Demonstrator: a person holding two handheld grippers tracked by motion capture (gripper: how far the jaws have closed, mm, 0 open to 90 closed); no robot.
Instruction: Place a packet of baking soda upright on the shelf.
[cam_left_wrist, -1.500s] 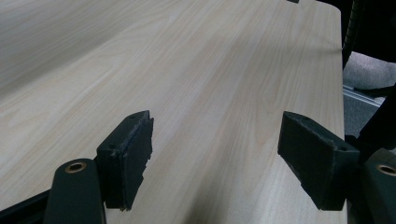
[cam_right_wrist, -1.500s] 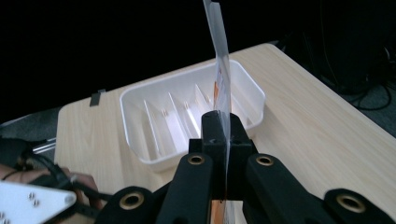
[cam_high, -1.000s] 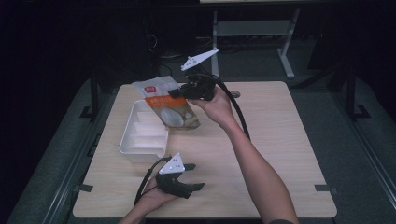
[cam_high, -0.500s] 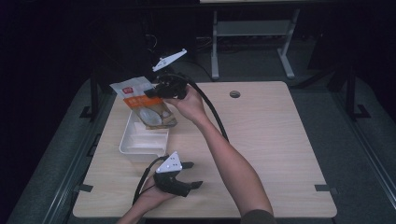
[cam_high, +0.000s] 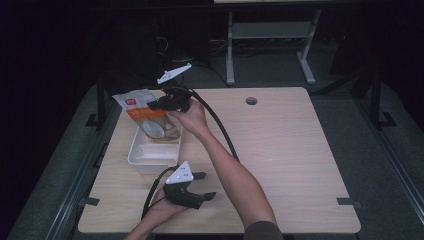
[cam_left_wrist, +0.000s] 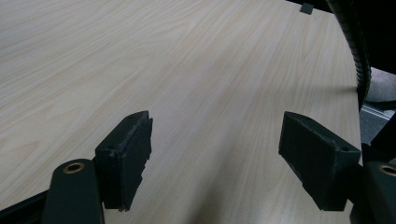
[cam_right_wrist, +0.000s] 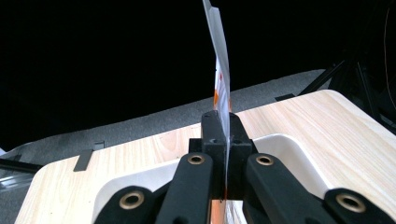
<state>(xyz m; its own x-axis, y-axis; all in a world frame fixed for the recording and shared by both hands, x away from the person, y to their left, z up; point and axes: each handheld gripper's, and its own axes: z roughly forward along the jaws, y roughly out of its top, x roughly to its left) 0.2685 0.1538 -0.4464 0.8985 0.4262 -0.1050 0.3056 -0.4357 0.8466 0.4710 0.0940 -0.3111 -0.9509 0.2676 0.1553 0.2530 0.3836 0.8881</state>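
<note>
**A:** What have you got in your right gripper (cam_high: 154, 105)?

**B:** Your right gripper's jaws are pressed tight together on the flat plastic packet with the orange and white label (cam_high: 145, 116). In the right gripper view the packet (cam_right_wrist: 223, 93) stands edge-on, pinched between the two black jaws and rising straight up above them.

**A:** And where is that packet over the table?

**B:** You hold it at the far left part of the pale wooden table (cam_high: 280, 150), above the far end of the white rectangular plastic tray (cam_high: 142, 155). Its labelled top leans out past the tray toward the table's far left corner, and its lower clear part hangs over the tray's inside. Whether it touches the tray, I cannot tell. In the right gripper view the tray's white rim (cam_right_wrist: 289, 142) curves just beneath your jaws.

**A:** What about your other hand?

**B:** Your left gripper (cam_high: 200, 186) sits low at the near edge of the table, just in front of the tray and apart from it. Its jaws are spread wide with nothing between them; the left gripper view shows bare wood grain (cam_left_wrist: 196, 70) in the gap.
</note>
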